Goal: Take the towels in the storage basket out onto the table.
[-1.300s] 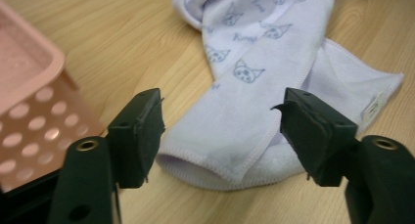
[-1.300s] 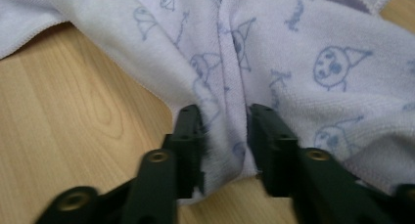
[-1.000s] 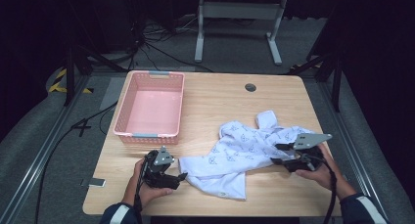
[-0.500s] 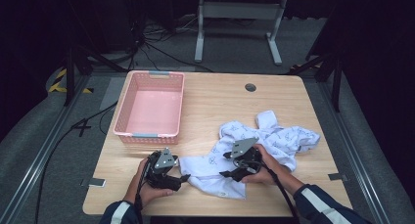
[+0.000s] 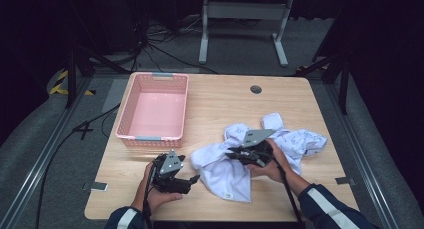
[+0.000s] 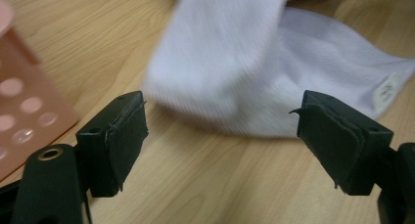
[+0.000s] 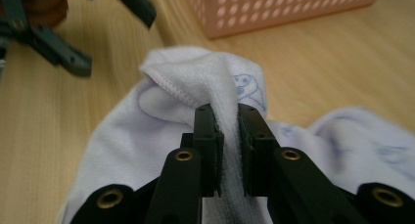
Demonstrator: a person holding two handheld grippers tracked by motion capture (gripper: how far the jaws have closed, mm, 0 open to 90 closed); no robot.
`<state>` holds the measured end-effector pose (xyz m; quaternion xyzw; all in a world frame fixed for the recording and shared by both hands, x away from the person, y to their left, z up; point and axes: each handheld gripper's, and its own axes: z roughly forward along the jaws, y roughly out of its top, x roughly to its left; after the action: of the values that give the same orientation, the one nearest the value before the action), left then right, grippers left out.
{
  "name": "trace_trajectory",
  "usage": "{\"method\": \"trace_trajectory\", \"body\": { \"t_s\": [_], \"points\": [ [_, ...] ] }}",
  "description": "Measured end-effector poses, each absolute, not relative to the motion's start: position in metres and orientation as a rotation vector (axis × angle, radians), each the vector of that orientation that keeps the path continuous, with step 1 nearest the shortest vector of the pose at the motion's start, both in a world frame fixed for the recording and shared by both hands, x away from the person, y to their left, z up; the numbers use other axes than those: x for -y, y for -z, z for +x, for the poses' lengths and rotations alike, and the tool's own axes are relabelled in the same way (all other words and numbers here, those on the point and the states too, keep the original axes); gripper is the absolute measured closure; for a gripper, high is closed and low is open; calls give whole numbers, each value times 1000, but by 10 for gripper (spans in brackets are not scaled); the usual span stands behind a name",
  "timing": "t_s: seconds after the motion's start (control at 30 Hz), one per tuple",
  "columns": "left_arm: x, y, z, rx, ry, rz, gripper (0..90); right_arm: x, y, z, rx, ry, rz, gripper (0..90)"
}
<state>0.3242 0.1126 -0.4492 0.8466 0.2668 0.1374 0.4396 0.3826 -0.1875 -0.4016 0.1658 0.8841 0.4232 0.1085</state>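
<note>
Right gripper (image 7: 227,117) clamped on a fold of the shirt (image 5: 225,171), shirt's length running crosswise from it, left gripper (image 6: 220,136) wide open, empty, just short of the hem.

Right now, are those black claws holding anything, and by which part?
The right gripper pinches a raised fold of the white printed cotton garment. The left gripper is open, holding nothing.
</note>
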Motion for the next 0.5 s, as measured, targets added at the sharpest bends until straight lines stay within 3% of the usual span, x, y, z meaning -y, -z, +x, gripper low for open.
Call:
{"method": "trace_trajectory", "body": {
  "t_s": [0.27, 0.43, 0.5],
  "points": [
    [-92, 453, 323, -634, -300, 2163, 210, 268, 362, 364, -2528, -1303, 480, 798],
    [-72, 455, 322, -598, -256, 2194, 236, 333, 378, 337, -2649, -1196, 488, 798],
    [-61, 456, 321, -572, -243, 2206, 244, 339, 385, 334, -2666, -1156, 485, 797]
  ]
}}
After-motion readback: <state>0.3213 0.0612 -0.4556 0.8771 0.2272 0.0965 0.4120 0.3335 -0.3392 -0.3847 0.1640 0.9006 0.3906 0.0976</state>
